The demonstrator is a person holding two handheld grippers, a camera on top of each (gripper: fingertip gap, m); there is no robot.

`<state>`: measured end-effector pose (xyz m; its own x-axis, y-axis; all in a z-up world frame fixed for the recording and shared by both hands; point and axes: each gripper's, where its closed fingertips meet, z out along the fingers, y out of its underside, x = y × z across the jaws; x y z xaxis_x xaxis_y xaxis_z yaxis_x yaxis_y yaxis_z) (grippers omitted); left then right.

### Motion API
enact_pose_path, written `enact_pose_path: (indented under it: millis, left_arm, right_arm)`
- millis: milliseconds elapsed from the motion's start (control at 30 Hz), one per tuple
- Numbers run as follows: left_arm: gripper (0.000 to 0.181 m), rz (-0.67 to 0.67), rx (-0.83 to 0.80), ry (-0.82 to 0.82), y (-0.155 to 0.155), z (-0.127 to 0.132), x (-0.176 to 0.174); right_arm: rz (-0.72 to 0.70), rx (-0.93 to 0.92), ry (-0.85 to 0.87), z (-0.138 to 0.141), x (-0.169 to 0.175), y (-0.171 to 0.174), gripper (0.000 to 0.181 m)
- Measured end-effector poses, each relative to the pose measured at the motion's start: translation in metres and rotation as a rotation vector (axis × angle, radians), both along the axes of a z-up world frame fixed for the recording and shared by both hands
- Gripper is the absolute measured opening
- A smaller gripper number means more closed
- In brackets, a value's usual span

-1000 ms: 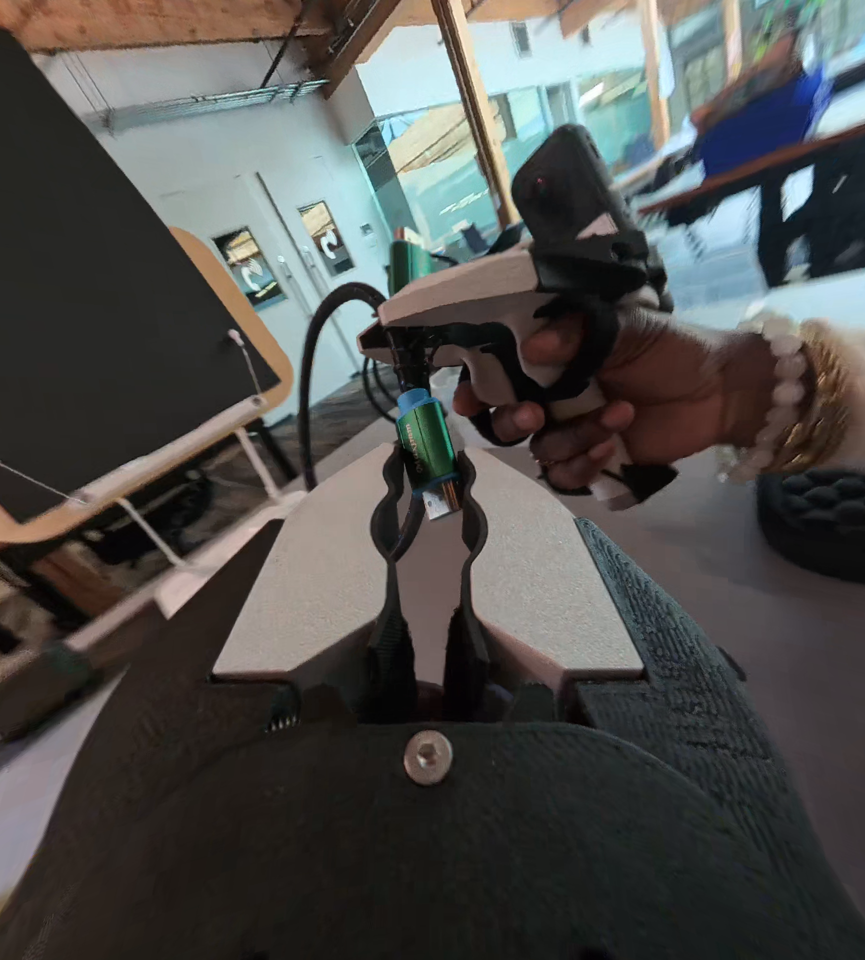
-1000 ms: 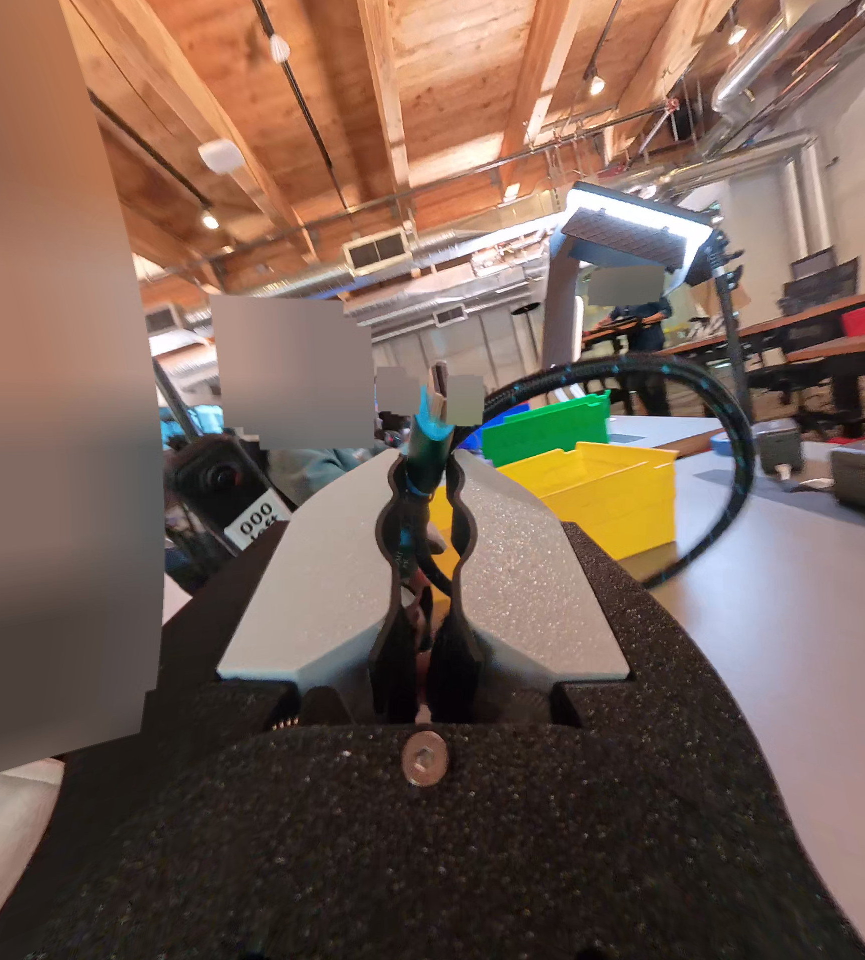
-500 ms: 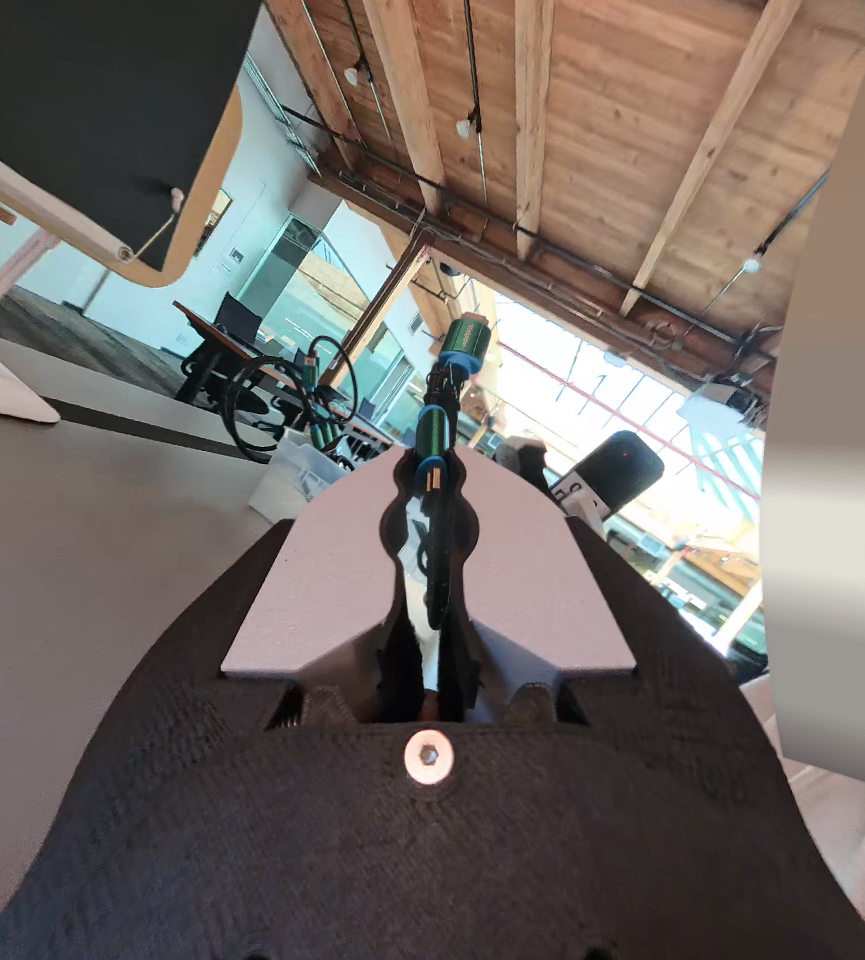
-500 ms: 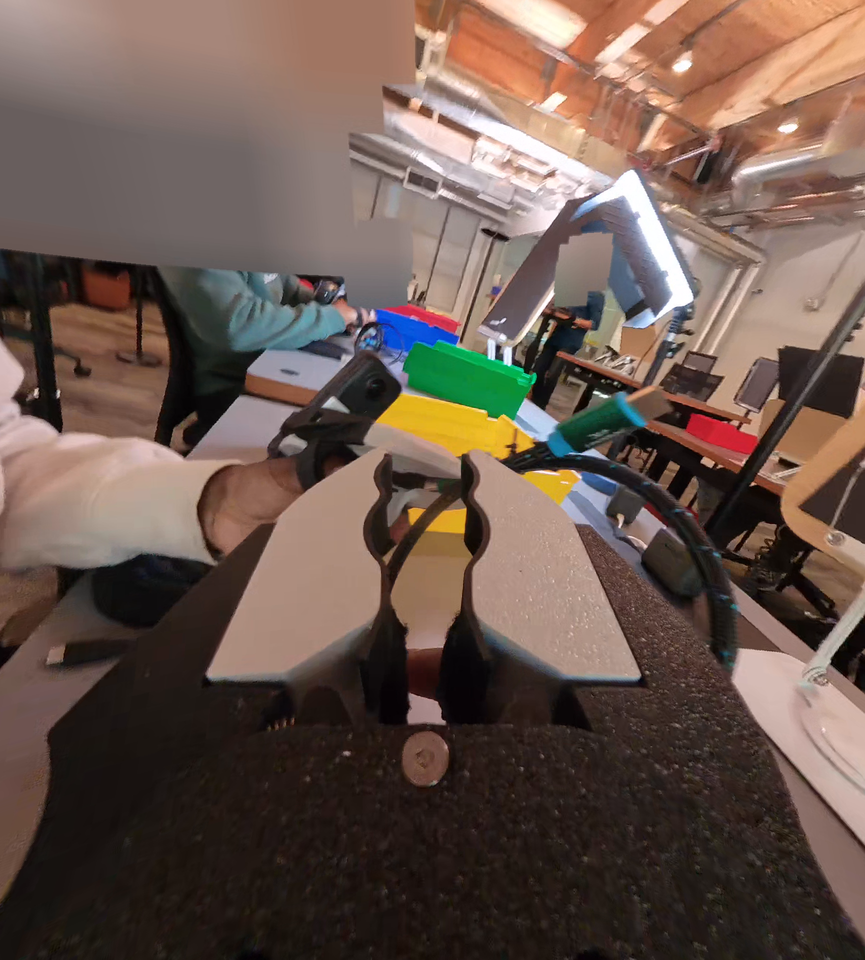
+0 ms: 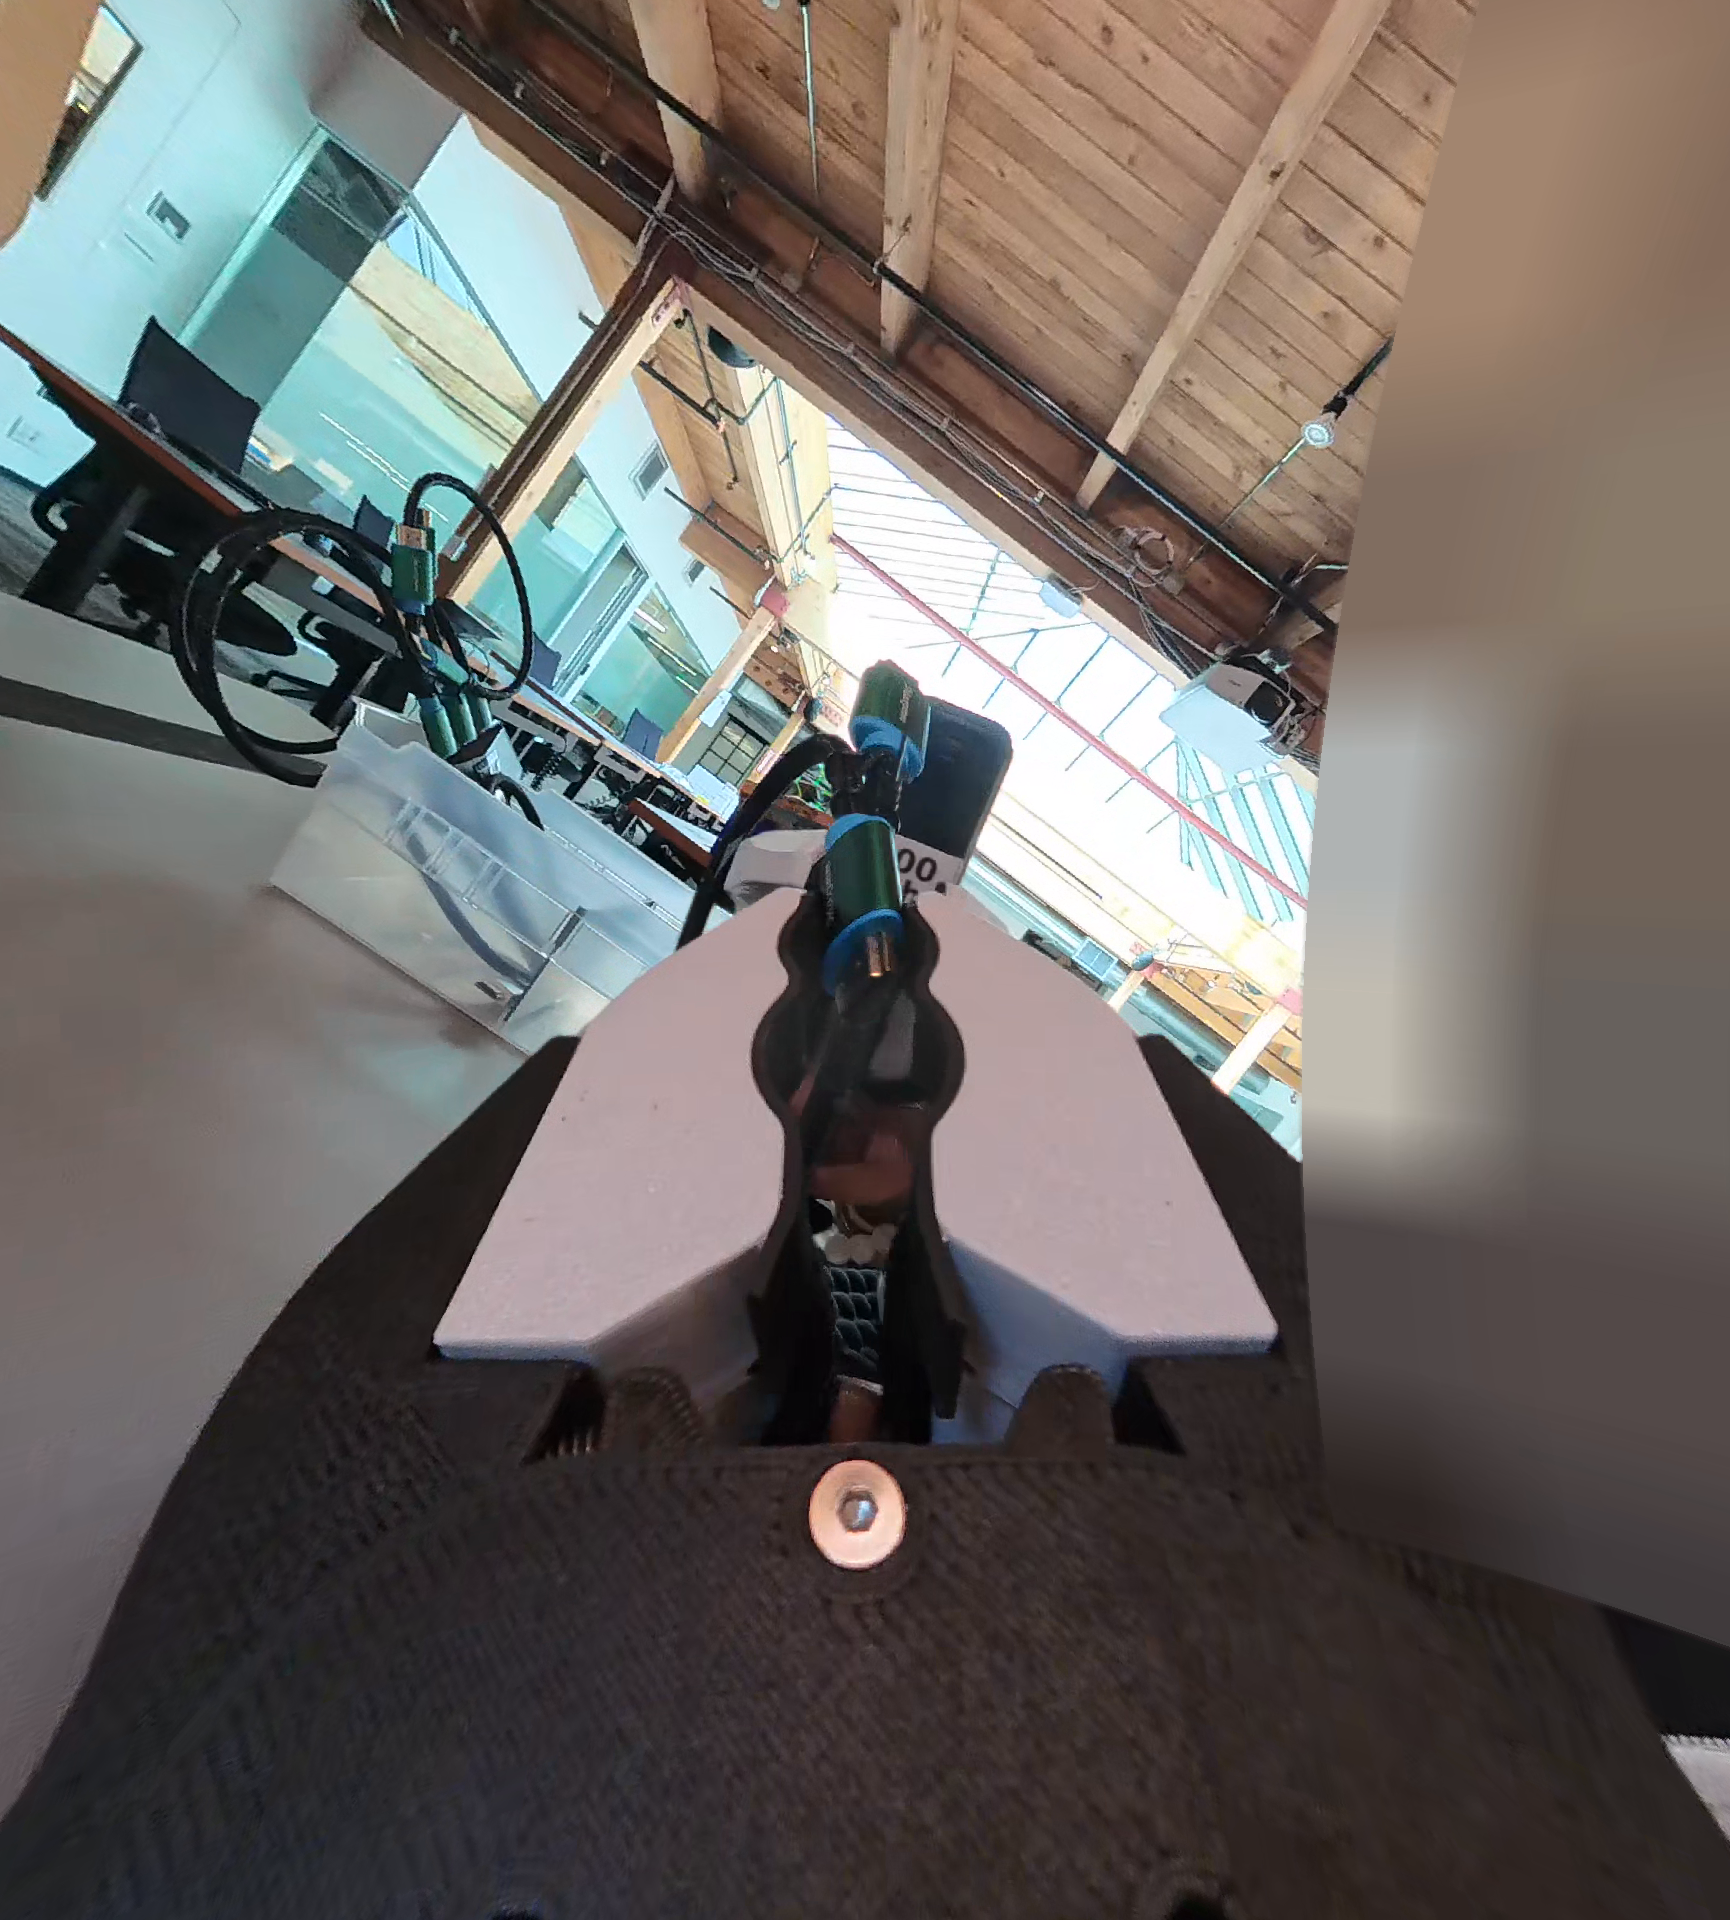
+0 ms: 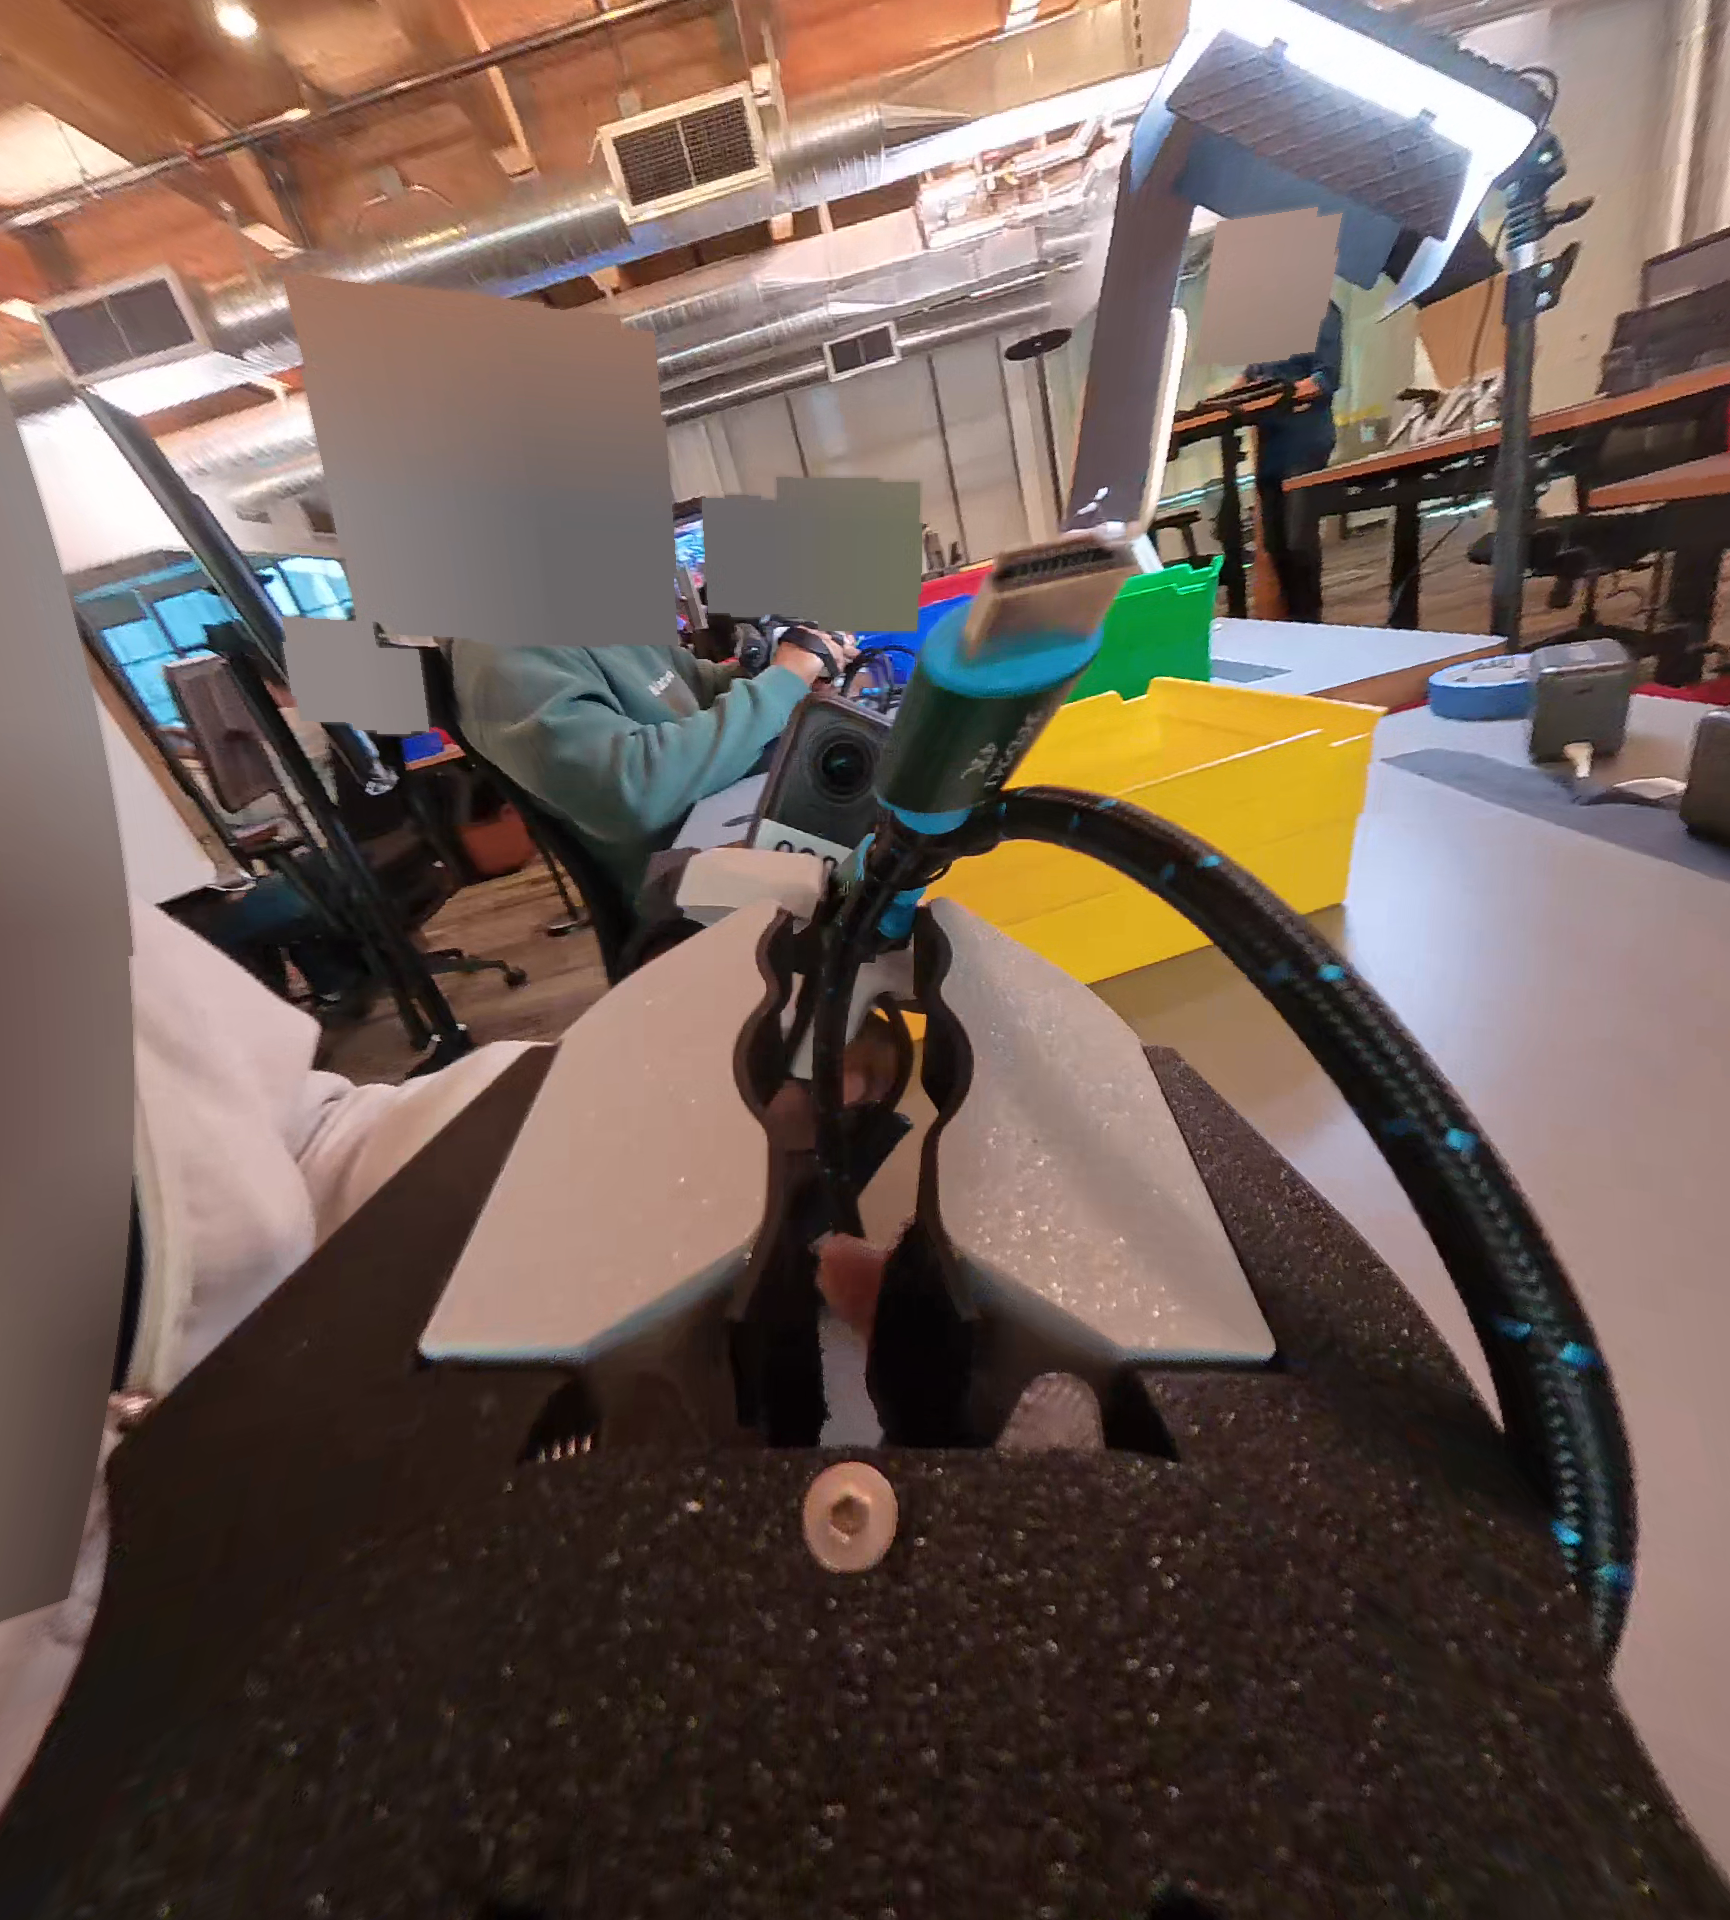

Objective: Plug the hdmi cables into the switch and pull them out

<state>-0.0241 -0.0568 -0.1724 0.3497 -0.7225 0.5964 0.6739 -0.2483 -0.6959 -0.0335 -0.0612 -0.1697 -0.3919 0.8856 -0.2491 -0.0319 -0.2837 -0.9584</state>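
Observation:
My left gripper (image 5: 861, 925) is shut on a green HDMI plug (image 5: 856, 883) with blue collars; its metal end points back at the camera. A second green plug (image 5: 887, 707) stands just beyond it, in front of the right gripper's black camera (image 5: 965, 769). In the right wrist view that second plug (image 6: 986, 707) sticks up free on a braided black-and-blue cable loop (image 6: 1360, 1091). My right gripper (image 6: 853, 925) has its fingers parted, and the cable runs loose between them. The left gripper's camera (image 6: 830, 758) faces it closely. No switch shows.
A white tray (image 5: 487, 862) with several more cables stands on the grey table (image 5: 113, 1039). Yellow (image 6: 1204, 790) and green (image 6: 1152, 623) bins, a blue tape roll (image 6: 1479, 686) and grey boxes (image 6: 1578, 707) sit farther off. A person in a teal top (image 6: 612, 748) sits behind.
Both grippers have swung round to face each other, tilted upward. The right gripper's fingers have parted wider around the cable. The free plug has swung to stand above the right fingertips.

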Motion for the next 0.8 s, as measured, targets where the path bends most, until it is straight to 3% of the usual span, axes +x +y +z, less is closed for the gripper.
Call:
enact_pose_path:
  millis: [133,233,300,333,433,567,700,800]
  left_arm:
    - [0.015,0.024,0.02,0.083,-0.001,-0.002,0.005]
    - [0.016,-0.007,0.028,0.101,-0.004,-0.002,0.011]
    - [0.019,0.023,0.077,0.157,-0.006,0.001,0.011]
    - [0.028,0.067,0.13,0.228,-0.008,0.003,0.012]
    - [0.05,0.371,0.313,0.621,-0.005,0.003,0.004]
    - [0.047,0.771,0.535,1.213,0.002,-0.003,-0.004]
    - [0.045,0.986,0.58,1.646,0.016,-0.019,-0.013]
    - [0.039,1.07,0.596,1.784,0.019,-0.02,-0.014]
  right_arm:
    - [0.093,-0.121,-0.003,0.005,0.004,-0.001,0.028]
    - [0.097,-0.187,0.013,0.004,0.004,0.003,0.013]
    - [0.098,-0.22,0.001,0.005,0.004,0.005,0.013]
    - [0.079,-0.256,0.003,0.007,0.005,0.009,0.013]
    - [0.037,-0.373,-0.008,0.009,0.009,0.026,0.013]
    - [0.002,-0.459,-0.086,-0.005,0.007,0.04,0.012]
    - [0.006,-0.503,-0.126,-0.013,0.004,0.04,0.013]
    - [0.008,-0.513,-0.14,-0.016,0.002,0.039,0.013]
